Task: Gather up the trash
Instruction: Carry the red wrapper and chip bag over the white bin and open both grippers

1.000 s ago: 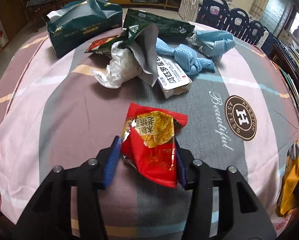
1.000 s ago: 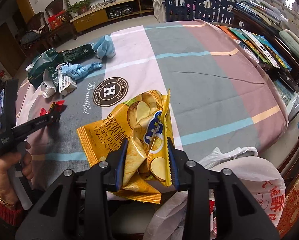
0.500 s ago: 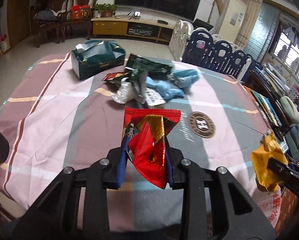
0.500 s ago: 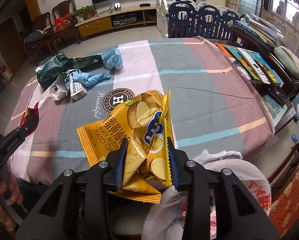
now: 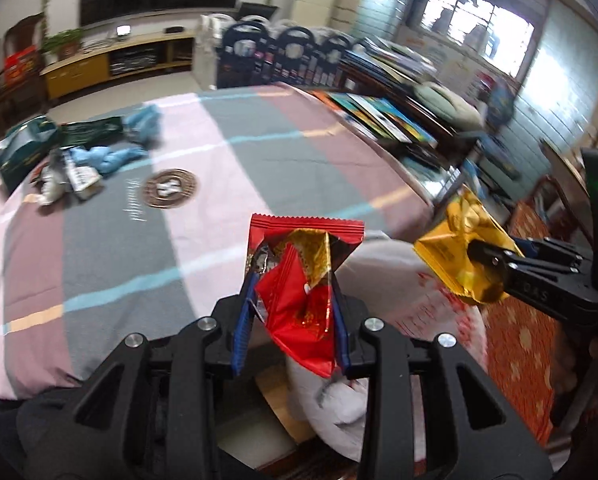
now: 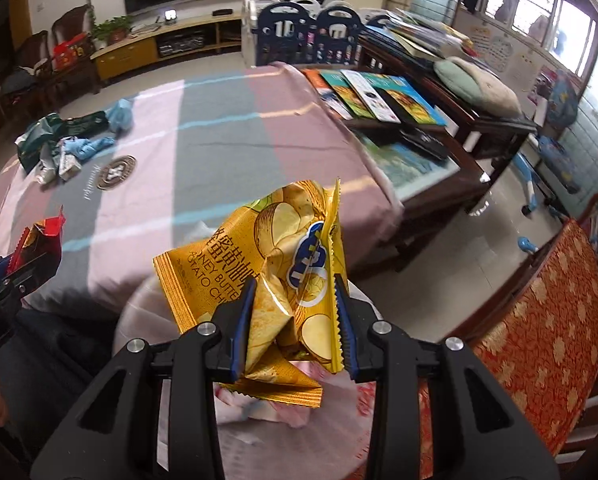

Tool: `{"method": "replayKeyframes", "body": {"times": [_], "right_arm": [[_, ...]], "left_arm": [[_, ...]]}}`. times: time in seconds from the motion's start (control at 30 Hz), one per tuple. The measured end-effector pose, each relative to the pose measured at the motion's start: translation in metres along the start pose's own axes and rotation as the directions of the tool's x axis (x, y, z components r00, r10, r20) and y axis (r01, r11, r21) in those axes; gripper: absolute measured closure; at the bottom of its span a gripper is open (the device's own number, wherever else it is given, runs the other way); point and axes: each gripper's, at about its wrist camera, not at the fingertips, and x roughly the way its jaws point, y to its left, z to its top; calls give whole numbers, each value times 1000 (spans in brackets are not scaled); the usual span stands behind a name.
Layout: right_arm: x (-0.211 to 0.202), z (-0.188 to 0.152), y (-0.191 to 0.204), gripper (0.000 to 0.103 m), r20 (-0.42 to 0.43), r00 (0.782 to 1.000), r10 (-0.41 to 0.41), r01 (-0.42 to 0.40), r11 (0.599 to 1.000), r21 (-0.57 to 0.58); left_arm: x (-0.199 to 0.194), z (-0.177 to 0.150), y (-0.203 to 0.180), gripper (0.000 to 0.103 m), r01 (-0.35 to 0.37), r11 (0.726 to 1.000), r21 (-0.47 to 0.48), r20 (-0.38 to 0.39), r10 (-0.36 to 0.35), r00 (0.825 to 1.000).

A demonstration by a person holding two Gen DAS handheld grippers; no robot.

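Both grippers hold snack wrappers over the white plastic bag, off the worktop edge.

Left gripper [image 5: 293, 322]: fingers partly closed, clamped on crumpled red wrapper [image 5: 299, 280], hanging above the white plastic bag [image 5: 411, 296]. Right gripper [image 6: 295, 330]: fingers partly closed, pinching yellow chip bag [image 6: 271, 276], also above the white bag, right of the red wrapper. The white bag sits just beside the worktop [image 5: 111, 256] edge, next to a red patterned chair [image 6: 539, 320]. More trash well beyond the bag on the worktop's far left: green tissue pack [image 5: 19, 148], blue cloths [image 5: 107, 156], white crumpled wrappers [image 5: 59, 184]. Left view is motion-blurred.
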Motion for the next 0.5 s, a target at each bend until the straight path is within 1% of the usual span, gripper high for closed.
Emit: {"method": "replayKeyframes", "body": {"times": [0.1, 0.2, 0.27, 0.33, 0.37, 0.43, 0.47, 0.5], "right_arm": [[5, -17, -20, 65, -28, 1000, -2, 3, 1000, 29], [11, -30, -31, 65, -55, 998, -13, 16, 999, 47], [14, -35, -38, 64, -71, 997, -6, 11, 998, 65], [16, -37, -41, 60, -84, 997, 2, 5, 997, 80], [16, -37, -42, 58, -87, 996, 13, -5, 995, 96], [15, -36, -44, 53, -87, 994, 67, -55, 990, 130], [15, -35, -45, 52, -88, 992, 85, -72, 988, 140], [15, -35, -44, 48, -90, 992, 92, -79, 986, 143]], "left_arm": [[9, -9, -28, 68, 51, 997, 59, -52, -48, 997], [20, -18, -49, 67, 76, 991, 112, -104, -65, 992], [30, -25, -60, 65, 110, 984, 140, -152, -88, 984], [41, -37, -73, 55, 163, 974, 155, -216, -127, 968], [47, -43, -78, 53, 180, 971, 159, -243, -138, 960], [54, -52, -83, 37, 186, 968, 171, -273, -135, 952], [55, -53, -84, 34, 185, 967, 174, -276, -132, 952], [56, -53, -84, 30, 182, 968, 174, -274, -130, 953]]}}
